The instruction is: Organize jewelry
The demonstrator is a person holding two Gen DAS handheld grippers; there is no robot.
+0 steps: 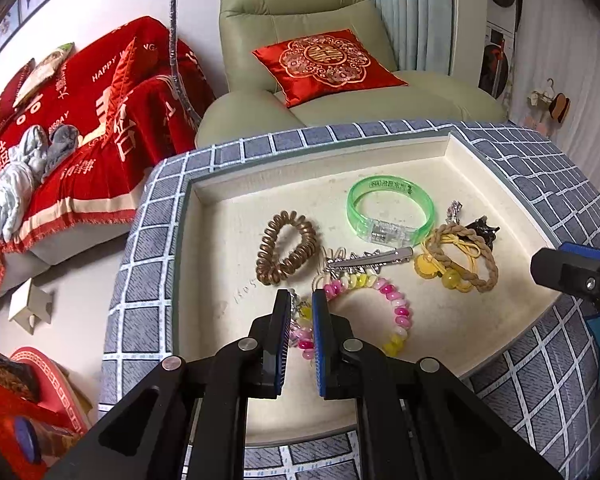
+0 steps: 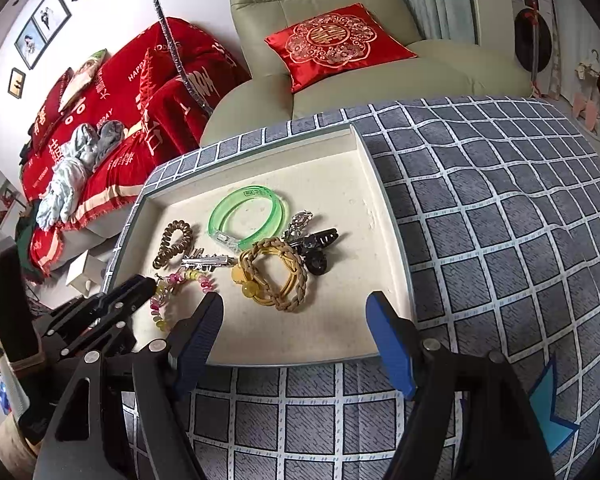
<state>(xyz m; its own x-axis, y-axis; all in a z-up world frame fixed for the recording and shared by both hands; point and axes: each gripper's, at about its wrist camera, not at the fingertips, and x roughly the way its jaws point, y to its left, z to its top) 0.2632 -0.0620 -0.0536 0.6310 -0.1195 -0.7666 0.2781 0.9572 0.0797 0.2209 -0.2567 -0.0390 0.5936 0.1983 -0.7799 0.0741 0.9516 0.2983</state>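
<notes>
Left tongs (image 1: pixel 301 312) pinch the bead bracelet (image 1: pixel 396 312) inside the tray (image 1: pixel 204 240); right tongs (image 2: pixel 296 308) gape empty above its near edge.

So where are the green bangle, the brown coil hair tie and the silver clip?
green bangle (image 1: pixel 391 211): left wrist view, clear clasp end.
brown coil hair tie (image 1: pixel 286 252): left wrist view, right side of loop.
silver clip (image 2: pixel 208 260): right wrist view, middle.

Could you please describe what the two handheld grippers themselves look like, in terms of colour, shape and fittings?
Both match. The left gripper and right gripper have angular black plastic arms with cut-out slots, joined by round silver pins. Each finger ends in a flat blue ribbed pad. No cables, markings or sleeves are visible in either view.
</notes>
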